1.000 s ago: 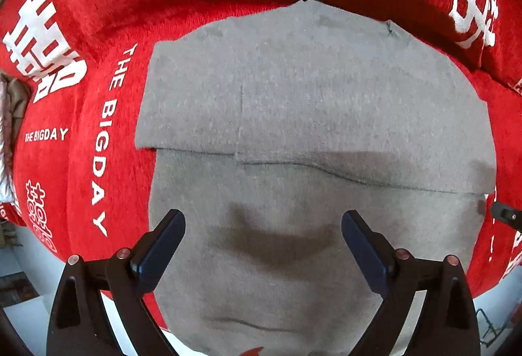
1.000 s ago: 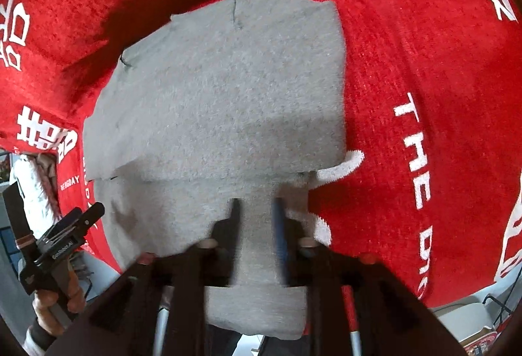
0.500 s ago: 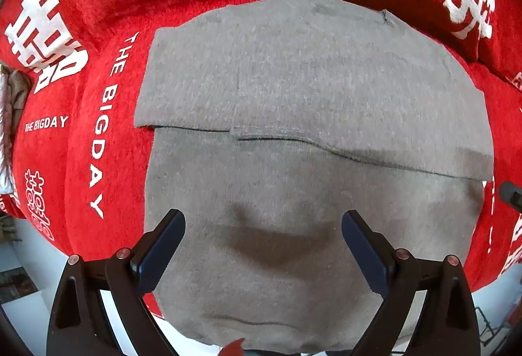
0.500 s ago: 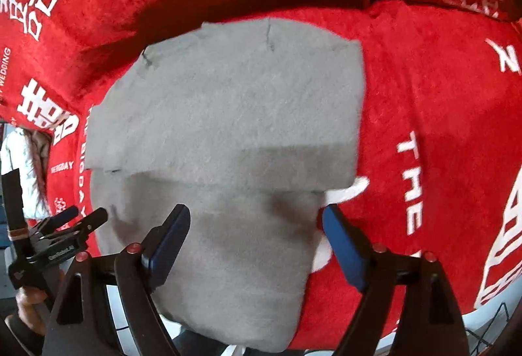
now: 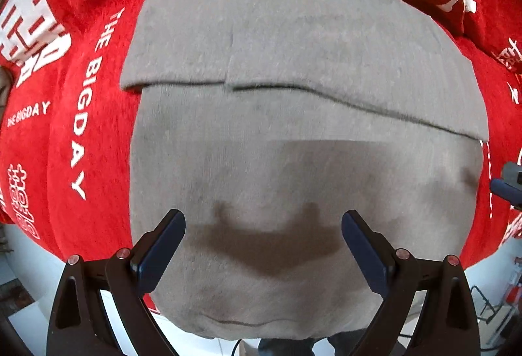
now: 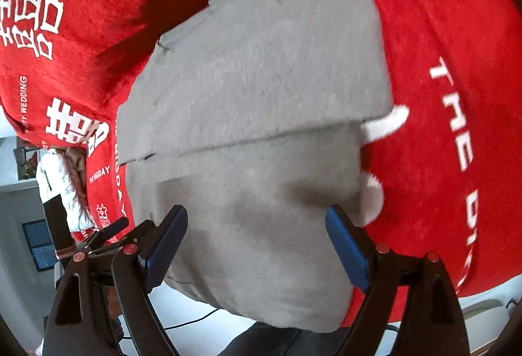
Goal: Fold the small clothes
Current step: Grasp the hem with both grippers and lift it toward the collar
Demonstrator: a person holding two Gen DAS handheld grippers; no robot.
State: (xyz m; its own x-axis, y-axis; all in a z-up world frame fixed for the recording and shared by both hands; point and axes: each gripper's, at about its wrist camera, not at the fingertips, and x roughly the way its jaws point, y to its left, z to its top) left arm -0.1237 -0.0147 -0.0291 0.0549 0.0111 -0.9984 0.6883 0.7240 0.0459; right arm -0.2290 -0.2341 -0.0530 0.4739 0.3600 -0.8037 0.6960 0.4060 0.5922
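Grey garment lay ahead of both open tongs, on the red cover.

From the left gripper (image 5: 263, 233) I saw the grey garment (image 5: 303, 160) directly below, jaws wide and empty. From the right gripper (image 6: 256, 230), jaws opening (nothing between them), its folded edge (image 6: 261, 135) ran crosswise ahead on the red cover (image 6: 456, 46).
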